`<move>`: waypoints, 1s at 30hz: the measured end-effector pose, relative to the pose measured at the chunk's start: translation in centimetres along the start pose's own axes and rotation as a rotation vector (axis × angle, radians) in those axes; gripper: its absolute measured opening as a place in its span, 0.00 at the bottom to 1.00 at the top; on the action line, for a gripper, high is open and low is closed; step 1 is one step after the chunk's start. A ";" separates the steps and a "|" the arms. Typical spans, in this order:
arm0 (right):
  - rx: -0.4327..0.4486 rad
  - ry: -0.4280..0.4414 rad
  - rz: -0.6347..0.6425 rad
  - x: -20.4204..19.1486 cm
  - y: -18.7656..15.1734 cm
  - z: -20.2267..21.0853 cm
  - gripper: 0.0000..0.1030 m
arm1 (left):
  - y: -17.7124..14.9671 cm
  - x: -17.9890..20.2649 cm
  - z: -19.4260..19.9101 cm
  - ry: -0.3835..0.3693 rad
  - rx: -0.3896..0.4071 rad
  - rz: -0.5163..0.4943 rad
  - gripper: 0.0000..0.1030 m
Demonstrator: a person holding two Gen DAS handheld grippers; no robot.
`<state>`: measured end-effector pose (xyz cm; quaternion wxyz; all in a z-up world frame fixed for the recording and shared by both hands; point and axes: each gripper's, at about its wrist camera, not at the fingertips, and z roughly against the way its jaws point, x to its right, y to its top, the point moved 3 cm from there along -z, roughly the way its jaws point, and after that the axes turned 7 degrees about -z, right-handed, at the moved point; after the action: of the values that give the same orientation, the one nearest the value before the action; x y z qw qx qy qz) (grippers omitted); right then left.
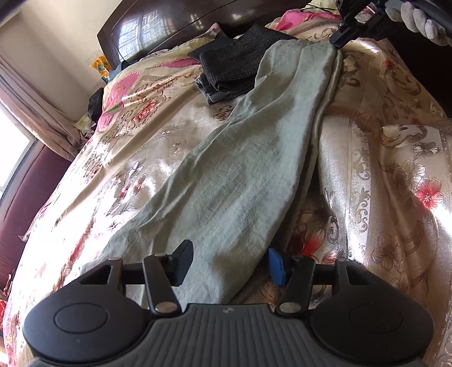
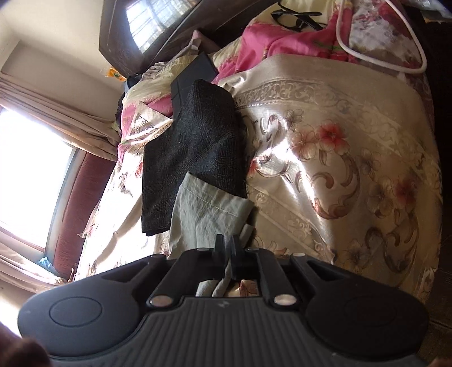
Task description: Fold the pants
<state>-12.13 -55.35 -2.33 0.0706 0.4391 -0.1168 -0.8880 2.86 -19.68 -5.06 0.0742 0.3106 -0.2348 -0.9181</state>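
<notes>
Grey-green pants (image 1: 243,169) lie stretched along the floral bedspread (image 1: 395,175), folded lengthwise. My left gripper (image 1: 230,264) is open, its fingers straddling the near end of the pants without pinching it. My right gripper (image 2: 227,248) is shut on the far hem end of the pants (image 2: 203,214). It also shows in the left wrist view (image 1: 339,42) at the top right, held by a gloved hand, gripping the far corner of the cloth.
A folded dark grey garment (image 2: 192,146) lies on the bed beside the pants' far end, also in the left wrist view (image 1: 234,67). Black glasses (image 2: 293,17) and a white cable (image 2: 418,50) lie near the pink pillow. A dark headboard (image 1: 169,25) and window curtains (image 2: 56,124) stand behind.
</notes>
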 end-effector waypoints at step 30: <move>-0.119 -0.002 -0.004 -0.7 -3.7 -1.6 0.05 | 0.2 0.5 0.2 -0.023 0.032 -0.007 0.67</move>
<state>-10.53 -51.89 -3.69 0.0946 0.4335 -0.0632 -0.8940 2.37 -19.91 -5.14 0.0634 0.3021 -0.2493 -0.9179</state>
